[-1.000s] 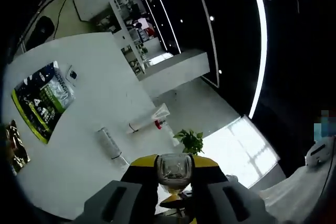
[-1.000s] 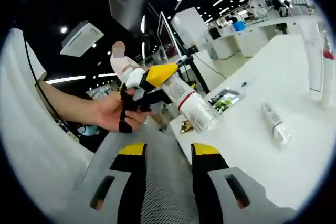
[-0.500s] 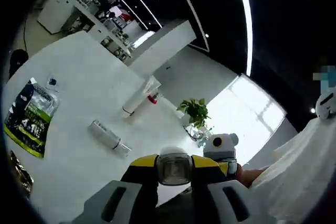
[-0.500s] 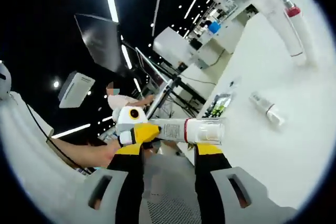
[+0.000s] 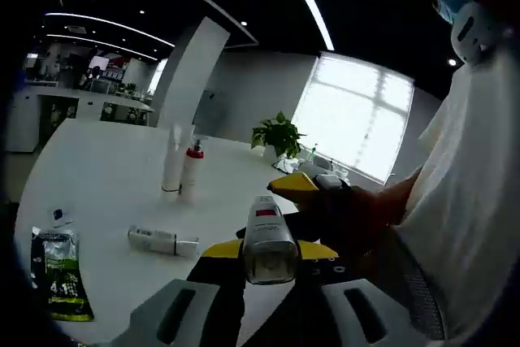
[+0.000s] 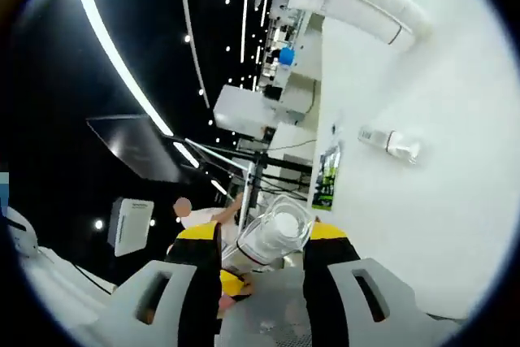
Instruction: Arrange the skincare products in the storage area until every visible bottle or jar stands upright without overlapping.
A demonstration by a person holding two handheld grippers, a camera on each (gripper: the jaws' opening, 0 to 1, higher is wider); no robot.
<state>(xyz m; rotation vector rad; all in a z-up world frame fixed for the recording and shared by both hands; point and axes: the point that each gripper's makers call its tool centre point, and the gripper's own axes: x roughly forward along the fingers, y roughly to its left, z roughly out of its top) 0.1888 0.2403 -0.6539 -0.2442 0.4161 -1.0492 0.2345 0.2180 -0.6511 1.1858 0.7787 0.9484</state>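
The left gripper point(image 5: 270, 264) pinches a white bottle with a red band point(image 5: 266, 237) between its yellow-tipped jaws. The right gripper point(image 6: 262, 253) has its jaws closed on the clear-capped end point(image 6: 276, 230) of the same bottle. Beyond lies a round white table point(image 5: 106, 184), where two tall tubes point(image 5: 180, 172) stand upright, touching, a small clear bottle point(image 5: 161, 240) lies on its side, and a green sachet point(image 5: 59, 273) lies flat near the edge. Behind are a potted plant point(image 5: 278, 133), a bright window point(image 5: 366, 126), a white column and strip ceiling lights
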